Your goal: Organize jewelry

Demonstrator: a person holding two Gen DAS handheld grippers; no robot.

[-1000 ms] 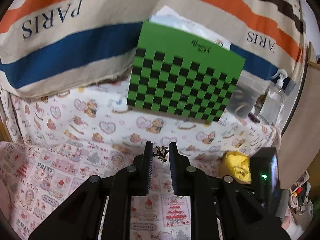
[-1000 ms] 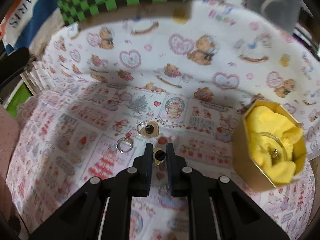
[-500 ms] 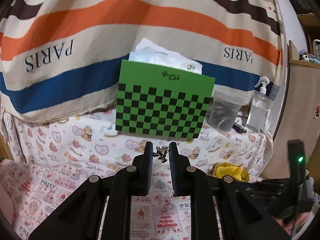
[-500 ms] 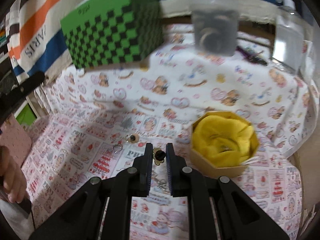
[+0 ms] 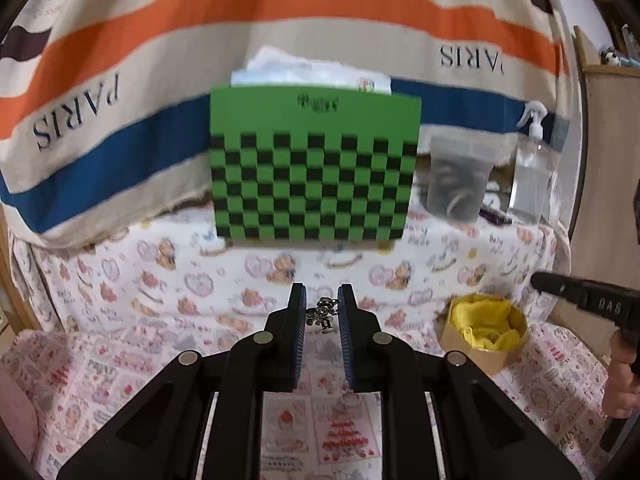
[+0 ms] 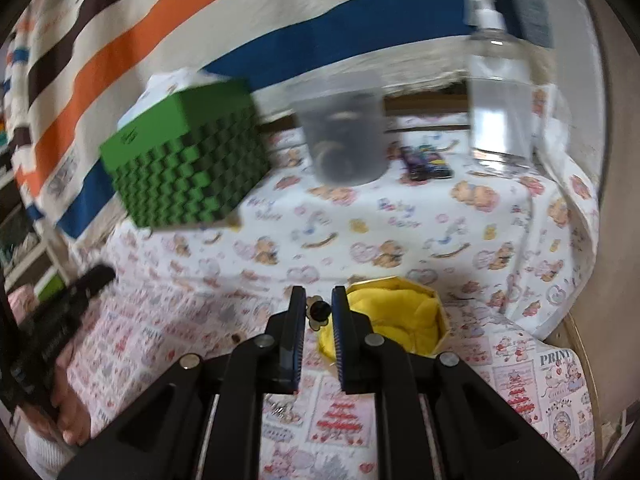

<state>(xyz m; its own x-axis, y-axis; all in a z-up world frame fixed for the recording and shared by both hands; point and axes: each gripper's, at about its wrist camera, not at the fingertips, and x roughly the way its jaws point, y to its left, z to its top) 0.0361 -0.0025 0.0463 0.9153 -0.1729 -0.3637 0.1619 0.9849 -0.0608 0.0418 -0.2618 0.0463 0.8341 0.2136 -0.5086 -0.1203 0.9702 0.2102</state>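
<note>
My left gripper (image 5: 322, 305) is shut on a small silver charm (image 5: 322, 314) and holds it above the patterned cloth. My right gripper (image 6: 319, 306) is shut on a gold heart-shaped earring with a black stone (image 6: 319, 312) and holds it in the air just left of the gold box lined with yellow cloth (image 6: 394, 320). That box also shows in the left wrist view (image 5: 484, 330), at the right. A silver ring (image 5: 351, 399) lies on the cloth under my left gripper.
A green checkered box (image 5: 314, 164) stands at the back, with a clear tub (image 5: 458, 178) and a spray bottle (image 5: 534, 172) to its right. A striped PARIS cloth (image 5: 120, 60) hangs behind. A dark item (image 6: 426, 162) lies by the tub.
My right gripper has lifted the earring off the cloth and carried it right, up beside the yellow-lined box. My left gripper has held the charm and drawn back, tilting up.
</note>
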